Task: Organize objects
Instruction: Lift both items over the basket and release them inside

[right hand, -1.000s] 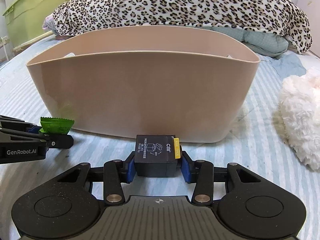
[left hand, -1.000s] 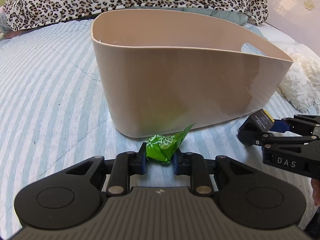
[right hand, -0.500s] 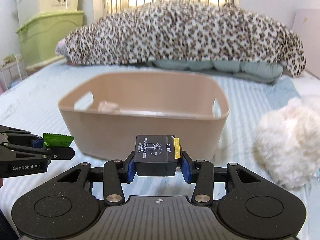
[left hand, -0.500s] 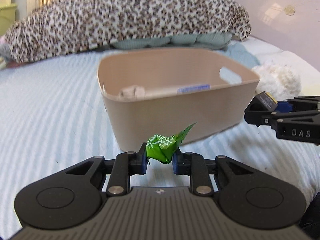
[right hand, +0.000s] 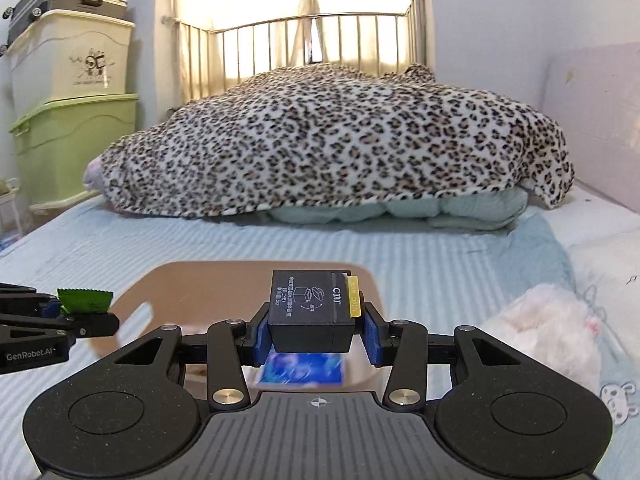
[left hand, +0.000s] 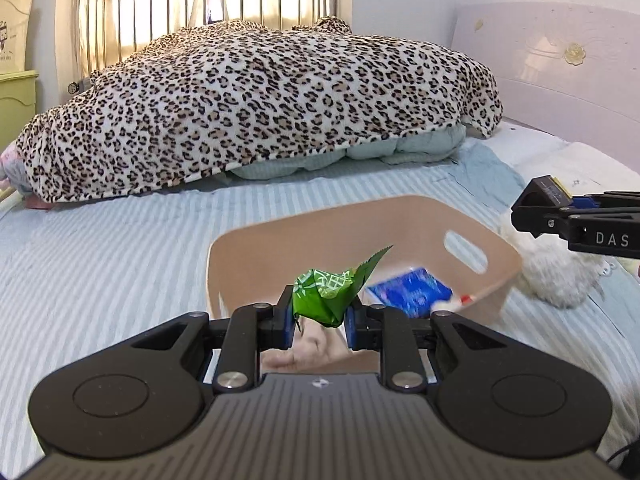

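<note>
My left gripper [left hand: 318, 320] is shut on a green candy wrapper [left hand: 324, 294] and holds it above the near rim of a beige plastic bin [left hand: 496, 292]. My right gripper [right hand: 314, 330] is shut on a small black box [right hand: 310, 310] with a yellow tab and holds it over the same bin [right hand: 240, 280]. In the bin lie a blue packet [left hand: 410, 294] and a pale object. The right gripper [left hand: 532, 208] shows at the right of the left wrist view. The left gripper [right hand: 86, 316] shows at the left of the right wrist view.
The bin stands on a bed with a blue striped sheet [left hand: 100, 260]. A leopard-print blanket [left hand: 260, 108] is heaped at the far side. A white fluffy item [right hand: 540, 332] lies right of the bin. Storage boxes [right hand: 68, 120] stand at the far left.
Both grippers have risen from the sheet beside the bin to above its rim, each still holding its object. The inside of the bin has come into view.
</note>
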The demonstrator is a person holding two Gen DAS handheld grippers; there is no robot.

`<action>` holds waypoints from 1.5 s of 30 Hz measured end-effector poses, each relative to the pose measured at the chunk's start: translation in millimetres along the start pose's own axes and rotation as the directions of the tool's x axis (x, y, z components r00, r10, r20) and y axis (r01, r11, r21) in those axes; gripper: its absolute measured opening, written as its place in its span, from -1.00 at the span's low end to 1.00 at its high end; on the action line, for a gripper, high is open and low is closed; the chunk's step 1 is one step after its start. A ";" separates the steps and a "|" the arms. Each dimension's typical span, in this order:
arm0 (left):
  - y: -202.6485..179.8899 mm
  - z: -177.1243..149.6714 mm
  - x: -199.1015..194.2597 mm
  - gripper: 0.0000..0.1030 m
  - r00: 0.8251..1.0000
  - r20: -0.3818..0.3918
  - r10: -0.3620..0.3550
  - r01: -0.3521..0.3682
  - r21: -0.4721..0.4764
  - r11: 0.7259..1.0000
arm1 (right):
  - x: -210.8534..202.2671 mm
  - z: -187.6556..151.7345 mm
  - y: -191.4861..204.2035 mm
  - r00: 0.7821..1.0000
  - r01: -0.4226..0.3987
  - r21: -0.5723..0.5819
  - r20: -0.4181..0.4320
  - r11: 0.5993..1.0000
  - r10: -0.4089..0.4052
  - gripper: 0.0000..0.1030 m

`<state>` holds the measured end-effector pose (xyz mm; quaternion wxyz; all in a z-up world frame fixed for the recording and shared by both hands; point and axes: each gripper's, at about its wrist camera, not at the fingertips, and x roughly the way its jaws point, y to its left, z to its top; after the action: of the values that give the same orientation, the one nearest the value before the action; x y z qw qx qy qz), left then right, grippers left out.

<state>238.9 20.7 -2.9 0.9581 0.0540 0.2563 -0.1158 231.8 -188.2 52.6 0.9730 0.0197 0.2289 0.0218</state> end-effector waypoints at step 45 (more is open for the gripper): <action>-7.2 17.4 50.3 0.49 0.967 -0.236 0.097 -0.124 -0.099 0.987 | 45.7 5.9 27.6 0.980 0.080 -0.097 -0.171 0.992 -0.096 0.85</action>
<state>287.7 1.2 -13.5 0.9284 0.0272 0.3683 -0.0405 274.4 -158.5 38.9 0.9489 -0.0360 0.3133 -0.0096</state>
